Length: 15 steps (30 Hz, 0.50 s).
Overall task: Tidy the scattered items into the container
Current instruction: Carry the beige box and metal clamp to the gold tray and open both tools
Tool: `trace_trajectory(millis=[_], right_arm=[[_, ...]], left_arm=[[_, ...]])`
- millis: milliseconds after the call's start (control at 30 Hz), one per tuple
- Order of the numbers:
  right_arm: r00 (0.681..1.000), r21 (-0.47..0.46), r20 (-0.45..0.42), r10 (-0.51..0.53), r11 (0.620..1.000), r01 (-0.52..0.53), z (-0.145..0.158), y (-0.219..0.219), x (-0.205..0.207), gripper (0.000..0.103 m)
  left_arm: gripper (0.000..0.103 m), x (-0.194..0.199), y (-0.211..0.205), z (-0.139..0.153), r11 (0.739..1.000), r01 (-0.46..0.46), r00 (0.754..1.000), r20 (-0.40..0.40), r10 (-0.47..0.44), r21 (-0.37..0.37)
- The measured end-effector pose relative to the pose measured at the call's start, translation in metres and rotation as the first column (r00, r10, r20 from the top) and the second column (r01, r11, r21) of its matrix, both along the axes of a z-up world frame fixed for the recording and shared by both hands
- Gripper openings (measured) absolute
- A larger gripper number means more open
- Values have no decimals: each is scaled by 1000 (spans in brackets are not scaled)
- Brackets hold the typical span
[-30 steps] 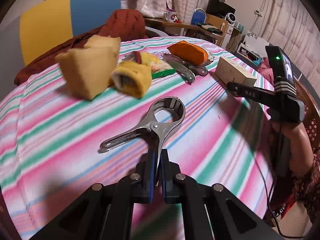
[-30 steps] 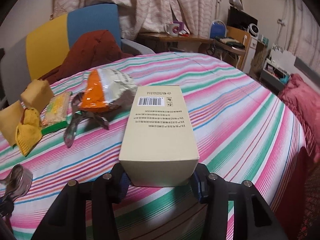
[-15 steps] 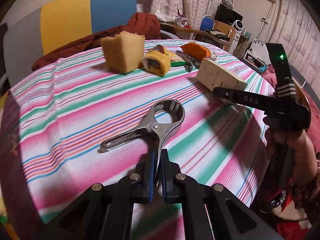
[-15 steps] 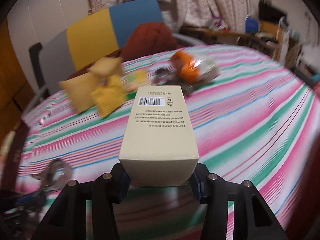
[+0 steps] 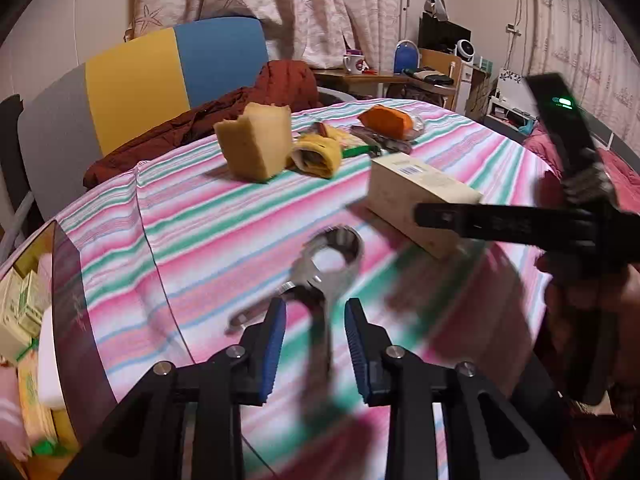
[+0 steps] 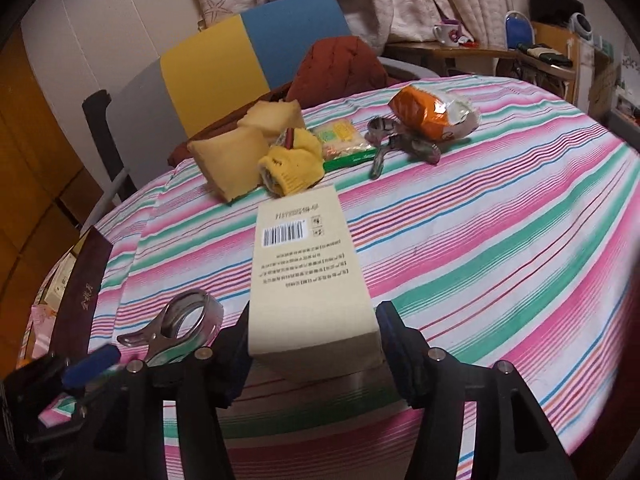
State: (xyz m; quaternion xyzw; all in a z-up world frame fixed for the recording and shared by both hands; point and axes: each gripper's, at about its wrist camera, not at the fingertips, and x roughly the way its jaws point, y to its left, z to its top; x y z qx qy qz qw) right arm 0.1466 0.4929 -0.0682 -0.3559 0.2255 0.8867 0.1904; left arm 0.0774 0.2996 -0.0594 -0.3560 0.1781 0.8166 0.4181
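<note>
My left gripper is opening low over the striped tablecloth. A steel spring clamp, blurred by motion, hangs loose between the blue pads, which do not press on it. My right gripper is opening too, around a long beige carton with a barcode; its fingers stand just off the carton's sides. The carton lies beside the clamp near the table's left edge. A dark maroon container with packets inside sits just past that edge.
Further back on the table lie yellow sponge blocks, a yellow glove, a green-edged noodle pack, another metal clamp and an orange snack bag. A yellow and blue chair with a brown coat stands behind.
Both grippers swung left toward the table edge and the maroon container came into view. The left jaws parted and let go of the clamp. The right jaws widened off the carton.
</note>
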Motion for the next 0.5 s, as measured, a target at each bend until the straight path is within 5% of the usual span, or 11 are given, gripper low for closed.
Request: trace_trajectory(millis=[500], right_arm=[[1000,-6,-3,-8,1000,8,1,-1,-1,68]], left_arm=[[38,-31,24,-12,998,64,982,176,-63,-5]])
